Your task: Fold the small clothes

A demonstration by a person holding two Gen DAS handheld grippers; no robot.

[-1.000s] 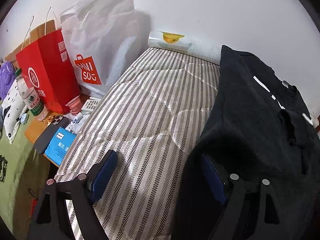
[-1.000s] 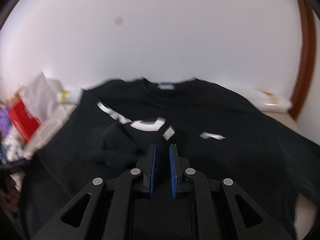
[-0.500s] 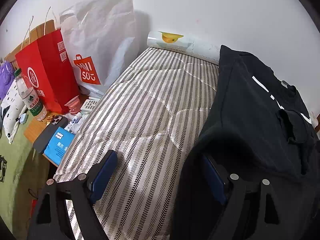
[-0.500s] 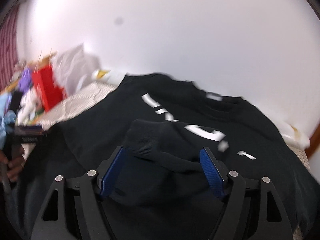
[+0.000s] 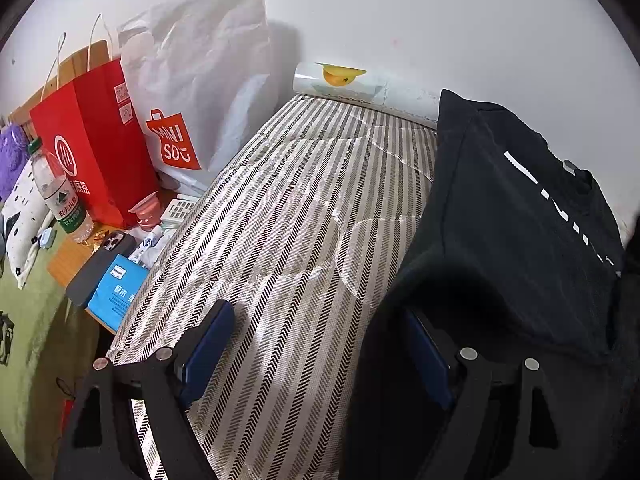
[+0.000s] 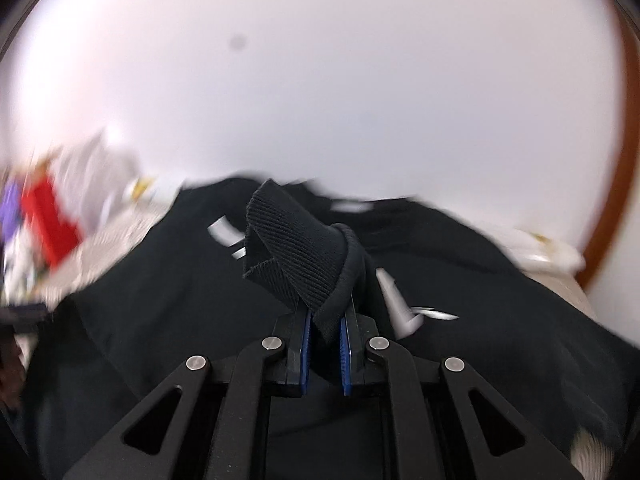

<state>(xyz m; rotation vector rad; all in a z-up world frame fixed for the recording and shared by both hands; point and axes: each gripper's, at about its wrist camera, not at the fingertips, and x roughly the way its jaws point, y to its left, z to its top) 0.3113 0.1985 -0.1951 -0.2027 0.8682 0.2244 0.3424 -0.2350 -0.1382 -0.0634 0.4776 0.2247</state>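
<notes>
Ribbed cuff (image 6: 296, 248) of the black sweatshirt (image 5: 516, 240), loose between wide jaws half a second ago, is now pinched in the closing right claw (image 6: 325, 344) above the bed (image 5: 288, 220); left claw (image 5: 320, 344) stays released at the garment's near left edge.

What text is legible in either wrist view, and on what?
"MINI SOU": orange logo on the white bag.
Red bag: round white emblem, QR codes and white characters, unreadable.
Water bottle: green label, characters too small.
Blue pack: white characters, not legible.
Black sweatshirt: white lettering, foreshortened in the left view, blurred in the right.
</notes>
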